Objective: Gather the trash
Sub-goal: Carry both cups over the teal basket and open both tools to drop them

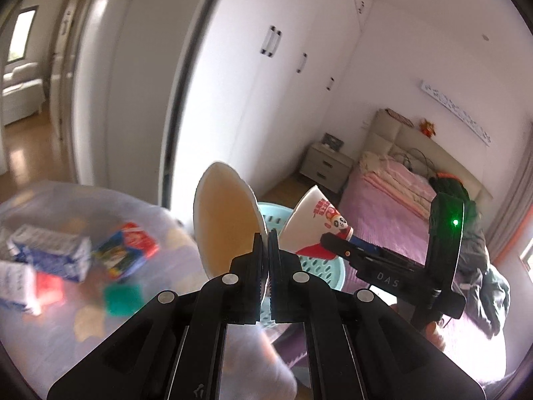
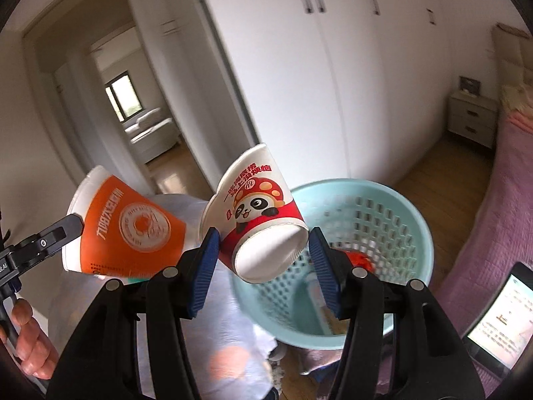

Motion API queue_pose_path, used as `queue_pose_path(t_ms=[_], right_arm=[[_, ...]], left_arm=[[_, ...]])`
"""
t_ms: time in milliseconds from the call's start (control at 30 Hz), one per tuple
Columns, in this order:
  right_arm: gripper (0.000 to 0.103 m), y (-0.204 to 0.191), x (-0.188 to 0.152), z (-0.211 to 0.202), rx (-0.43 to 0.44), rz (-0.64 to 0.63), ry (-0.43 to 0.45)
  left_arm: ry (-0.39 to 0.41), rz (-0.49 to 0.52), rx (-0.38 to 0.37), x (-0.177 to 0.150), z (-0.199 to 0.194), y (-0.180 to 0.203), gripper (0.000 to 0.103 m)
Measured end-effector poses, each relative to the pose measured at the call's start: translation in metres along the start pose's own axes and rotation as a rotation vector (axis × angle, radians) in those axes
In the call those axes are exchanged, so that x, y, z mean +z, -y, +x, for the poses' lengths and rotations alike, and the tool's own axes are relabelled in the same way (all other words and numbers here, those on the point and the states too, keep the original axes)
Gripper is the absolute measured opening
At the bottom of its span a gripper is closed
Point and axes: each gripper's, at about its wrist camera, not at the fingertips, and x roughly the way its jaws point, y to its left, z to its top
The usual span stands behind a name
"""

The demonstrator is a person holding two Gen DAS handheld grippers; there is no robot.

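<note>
- Bedroom with white wardrobes point(image 2: 333, 66), a pink bed point(image 1: 393, 206) and wooden floor is shown.
- An orange cup point(image 2: 130, 230) is pinched by its rim in the fully closed left gripper point(image 1: 268, 253).
- A panda cup point(image 2: 260, 220) is clamped around its base between the half-open right gripper point(image 2: 263, 260) pads.
- Both cups are held above a clear trash bag point(image 1: 66, 266) and turquoise basket point(image 2: 406, 220), seemingly for dropping in.

White wardrobe point(image 1: 283, 76), nightstand point(image 1: 324, 163), pink-covered bed point(image 1: 389, 206), lit phone point(image 2: 499, 316) at right.
</note>
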Motion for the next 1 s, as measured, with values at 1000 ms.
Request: queue_pose_path(t_ms=[1000], right_arm=[[0.055,0.073,-0.018,0.035,-0.226,0.177,-0.097]], left_arm=[[-0.170,0.112,0.066,-0.006,0.132,0.023,0.036]])
